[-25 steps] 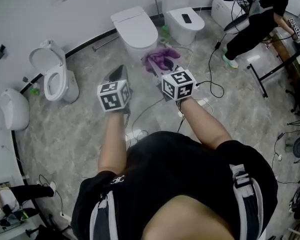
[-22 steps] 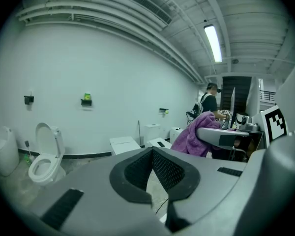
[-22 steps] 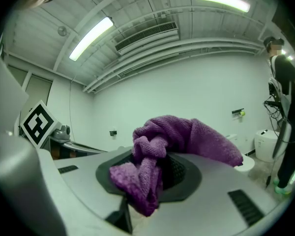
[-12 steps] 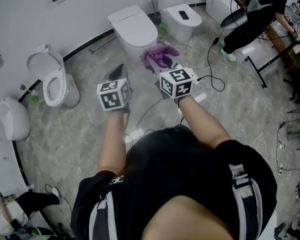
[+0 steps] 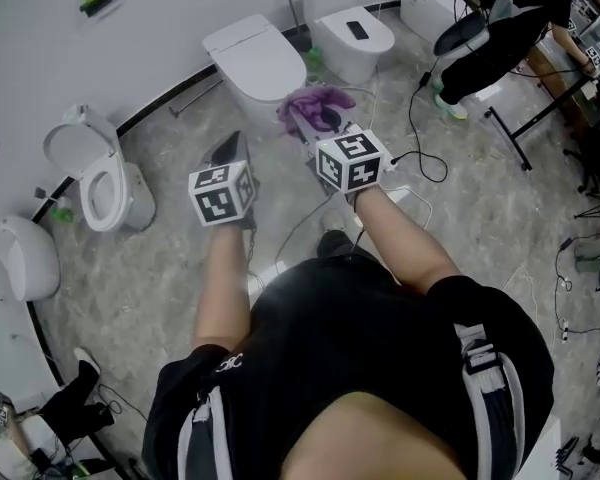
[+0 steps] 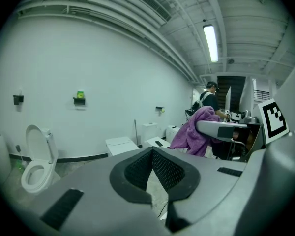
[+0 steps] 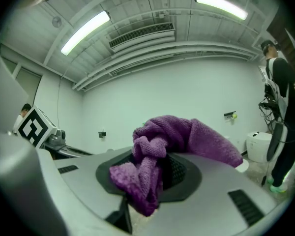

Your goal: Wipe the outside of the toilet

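Note:
A white toilet (image 5: 255, 60) with its lid down stands against the wall ahead; the left gripper view shows this toilet (image 6: 120, 144) in the distance. My right gripper (image 5: 317, 126) is shut on a purple cloth (image 5: 315, 101), held in the air just short of the toilet's front. The cloth (image 7: 177, 136) bunches between the pads and drapes over the right jaw. My left gripper (image 5: 232, 148) hangs beside it to the left, shut and empty (image 6: 152, 150). From the left gripper view the cloth (image 6: 191, 134) hangs off the other gripper at the right.
An open-lid toilet (image 5: 92, 180) stands at the left wall and another closed one (image 5: 352, 30) to the right of the target. Cables (image 5: 420, 158) trail over the marble floor. A person (image 5: 500, 33) bends over a black-legged stand (image 5: 525, 138) at the far right. Someone's leg (image 5: 75, 398) shows lower left.
The room has slid slightly left in the head view. Both grippers keep the same pose, and the cloth stays clamped. The leg at lower left has shifted.

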A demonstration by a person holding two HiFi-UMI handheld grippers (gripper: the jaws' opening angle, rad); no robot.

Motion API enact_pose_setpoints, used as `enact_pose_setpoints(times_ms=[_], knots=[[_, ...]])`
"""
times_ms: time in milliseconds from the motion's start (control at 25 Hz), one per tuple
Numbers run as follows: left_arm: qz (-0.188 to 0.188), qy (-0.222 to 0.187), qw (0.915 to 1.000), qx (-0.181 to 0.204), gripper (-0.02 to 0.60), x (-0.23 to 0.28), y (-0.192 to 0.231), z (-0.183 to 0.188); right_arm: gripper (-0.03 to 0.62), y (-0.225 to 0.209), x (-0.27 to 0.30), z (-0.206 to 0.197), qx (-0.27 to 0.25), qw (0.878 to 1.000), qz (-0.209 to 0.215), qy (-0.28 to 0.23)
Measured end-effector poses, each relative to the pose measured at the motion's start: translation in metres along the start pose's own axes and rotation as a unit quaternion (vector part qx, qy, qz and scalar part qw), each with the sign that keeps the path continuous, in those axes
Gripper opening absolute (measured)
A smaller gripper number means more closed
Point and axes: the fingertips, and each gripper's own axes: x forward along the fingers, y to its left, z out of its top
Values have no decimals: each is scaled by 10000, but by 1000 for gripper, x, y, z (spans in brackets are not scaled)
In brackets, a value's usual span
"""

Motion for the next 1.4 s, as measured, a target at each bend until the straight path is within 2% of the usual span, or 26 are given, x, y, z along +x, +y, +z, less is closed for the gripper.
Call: enact_pose_setpoints(times_ms=[520, 760, 960, 1200, 1400], knots=[[314, 109, 9994, 14, -3, 141, 16, 62, 107, -120, 104, 19, -37, 9995, 286, 146], [447, 175, 9988, 29, -3, 219, 15, 89, 107, -184, 150, 27, 141, 9984, 499, 230], [607, 164, 9980, -41, -3, 270, 8, 102, 107, -229, 172, 26, -51, 9967, 743, 319], [809, 250, 9963, -177, -2, 301, 23, 105, 108, -258, 205, 20, -15, 9950, 894, 442], [945, 250, 9948, -273, -2, 322, 46, 99, 107, -259, 235, 7, -75, 9924, 1116, 521]])
